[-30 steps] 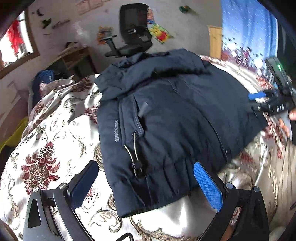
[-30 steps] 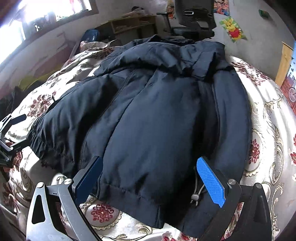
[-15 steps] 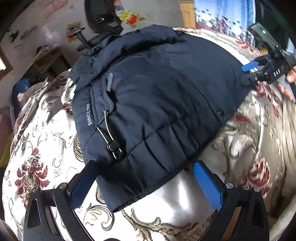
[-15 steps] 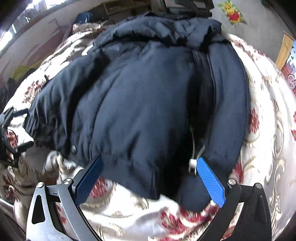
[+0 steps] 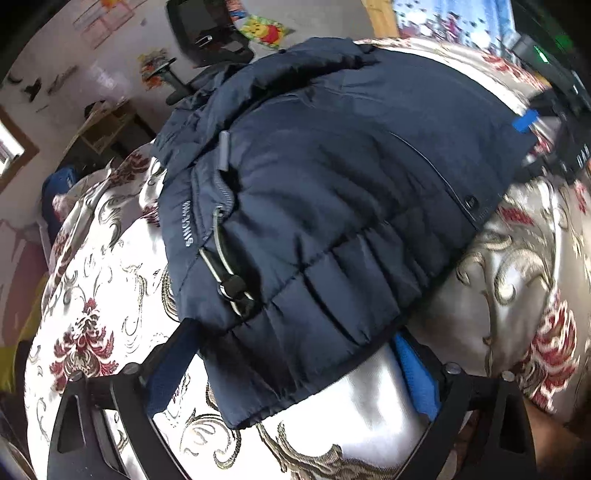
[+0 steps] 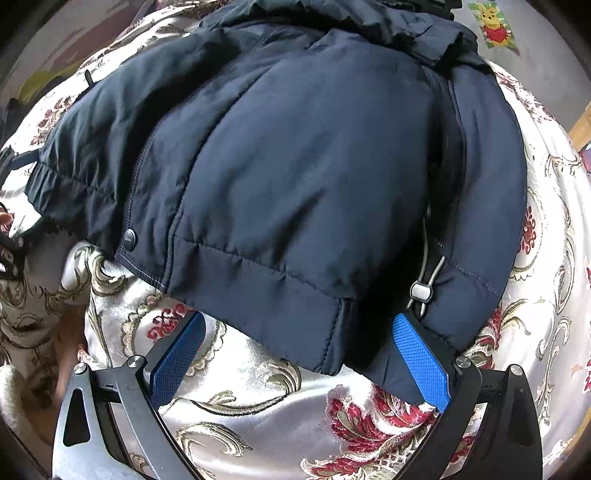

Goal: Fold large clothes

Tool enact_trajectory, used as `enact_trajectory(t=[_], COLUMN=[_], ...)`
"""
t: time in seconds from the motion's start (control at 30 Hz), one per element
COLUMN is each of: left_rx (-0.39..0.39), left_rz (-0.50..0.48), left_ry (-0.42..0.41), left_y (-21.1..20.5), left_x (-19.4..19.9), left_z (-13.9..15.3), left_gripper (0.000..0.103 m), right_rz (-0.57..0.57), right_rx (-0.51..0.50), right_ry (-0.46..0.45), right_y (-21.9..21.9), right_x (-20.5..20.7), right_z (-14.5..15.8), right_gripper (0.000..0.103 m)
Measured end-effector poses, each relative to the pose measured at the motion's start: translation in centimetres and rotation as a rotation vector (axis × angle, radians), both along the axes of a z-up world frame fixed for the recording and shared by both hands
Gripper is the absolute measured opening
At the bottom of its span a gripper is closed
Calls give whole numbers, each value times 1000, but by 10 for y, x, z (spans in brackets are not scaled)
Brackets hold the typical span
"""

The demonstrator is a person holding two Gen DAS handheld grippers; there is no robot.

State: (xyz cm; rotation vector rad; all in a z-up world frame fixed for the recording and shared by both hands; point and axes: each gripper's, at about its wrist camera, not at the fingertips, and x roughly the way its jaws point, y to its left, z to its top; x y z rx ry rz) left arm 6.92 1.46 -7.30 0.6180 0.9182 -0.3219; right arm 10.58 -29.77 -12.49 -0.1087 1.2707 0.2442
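Note:
A dark navy padded jacket lies spread on a bed with a cream and red floral cover. It also fills the right wrist view. My left gripper is open at the jacket's hem corner, which lies between its blue pads beside a drawcord toggle. My right gripper is open at the other hem corner, the hem edge between its fingers, next to a grey toggle. The right gripper also shows at the far right of the left wrist view.
A black office chair stands behind the bed by a white wall with stickers. A wooden shelf and a blue bag are at the left. A blue curtain hangs at the back right.
Both grippers have moved down and closer to the jacket's hem. The hem now lies between the open fingers of each. The jacket itself has not visibly shifted.

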Motion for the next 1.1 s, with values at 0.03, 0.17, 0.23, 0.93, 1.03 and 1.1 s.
enact_trajectory(t=[0.03,0.17,0.23,0.93,1.03,1.1], left_rx=[-7,-41,-63,-387,-408,-410], left_rz=[12,51,73,251,260,259], left_ry=[-3,-17,-22,34,35,30], left_y=[1,3,5,14,15,14], left_x=[2,8,12,66,71,72], left_z=[1,8,14,93,99,101], left_gripper=[93,81,72,23,22,22], right_rz=[3,36,55,38,18,3], right_rx=[-8,-72,-113,-268,-273,-267], right_ry=[7,22,23,-76,-117,-142], right_y=[1,11,20,39,41,25], right_x=[0,2,2,9,9,5], right_z=[-2,-11,-15,-26,-20,-13], right_gripper=[100,100,100,100,100,99])
